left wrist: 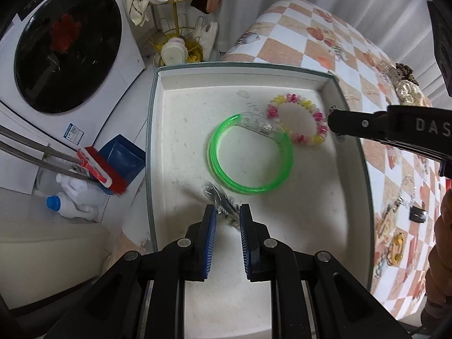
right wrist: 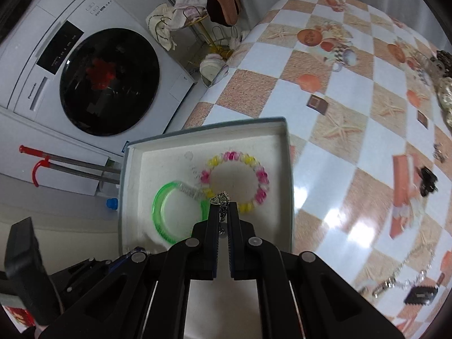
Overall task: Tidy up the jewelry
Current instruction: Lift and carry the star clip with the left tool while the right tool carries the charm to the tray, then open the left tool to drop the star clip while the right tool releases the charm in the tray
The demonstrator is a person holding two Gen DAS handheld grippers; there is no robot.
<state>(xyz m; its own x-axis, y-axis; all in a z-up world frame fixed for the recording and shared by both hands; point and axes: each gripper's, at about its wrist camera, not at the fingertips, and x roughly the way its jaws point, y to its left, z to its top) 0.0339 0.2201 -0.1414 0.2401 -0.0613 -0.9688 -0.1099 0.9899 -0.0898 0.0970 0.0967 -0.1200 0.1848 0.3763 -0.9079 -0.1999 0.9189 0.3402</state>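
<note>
Right gripper (right wrist: 221,207), clamped on a thin silver chain (right wrist: 221,197) above the white box (right wrist: 285,152), risks snagging the beaded bracelet (right wrist: 261,175) or dropping the chain outside the box.

left gripper (left wrist: 228,212): low, pointing forward, blue pads (left wrist: 210,220) slightly apart, pinching blurred silver chain (left wrist: 219,197) | right gripper (right wrist: 223,209): fingers nearly closed on small metal chain (right wrist: 220,199), reaching in from the right in the left-wrist view (left wrist: 332,121) | bare hand (left wrist: 442,240) at right edge, partly visible
</note>
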